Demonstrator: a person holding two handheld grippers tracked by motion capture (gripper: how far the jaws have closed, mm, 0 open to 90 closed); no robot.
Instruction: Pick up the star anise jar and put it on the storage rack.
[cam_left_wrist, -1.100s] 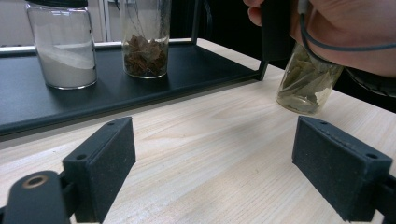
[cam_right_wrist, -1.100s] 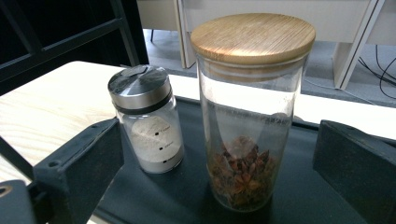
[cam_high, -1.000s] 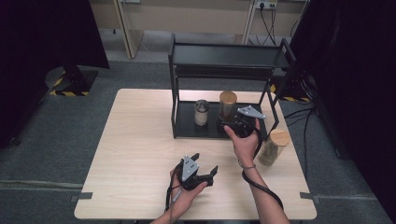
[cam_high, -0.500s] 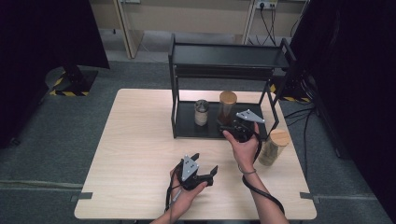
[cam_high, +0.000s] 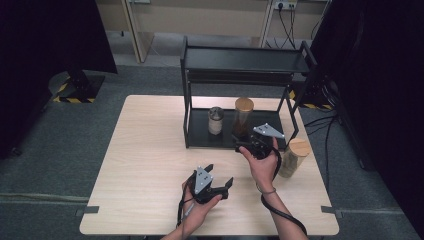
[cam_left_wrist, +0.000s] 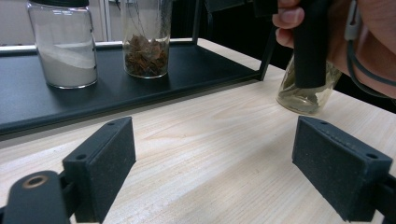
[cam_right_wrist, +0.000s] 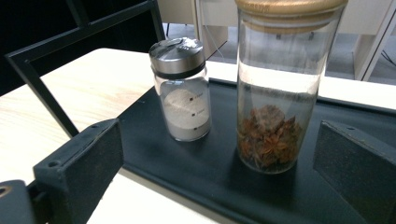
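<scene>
**Approach to the Tall Jar on the Rack's Lower Shelf**

The right tool (cam_high: 248, 145) stood released, jaws spread wide, at the front edge of the black rack (cam_high: 243, 61). Its own view placed the tall jar (cam_right_wrist: 282, 88), wooden-lidded and holding star anise, between the jaw lines but clear of both pads. The step in hand was judged to be the reach before a grasp. The jar stood upright on the lower shelf, just beside a shorter shaker jar (cam_right_wrist: 183, 88) with a metal cap and white powder.

The next move called for a straight advance until the pads flanked the glass, then an even closure, keeping clear of the shaker jar.

The left tool (cam_high: 214, 183) lay released and idle, low over the worktop (cam_high: 145, 150).

A third jar (cam_high: 293, 157) stood on the worktop to the right of the rack. The worktop was pale wood; the floor was grey carpet, with dark curtains on both sides.
</scene>
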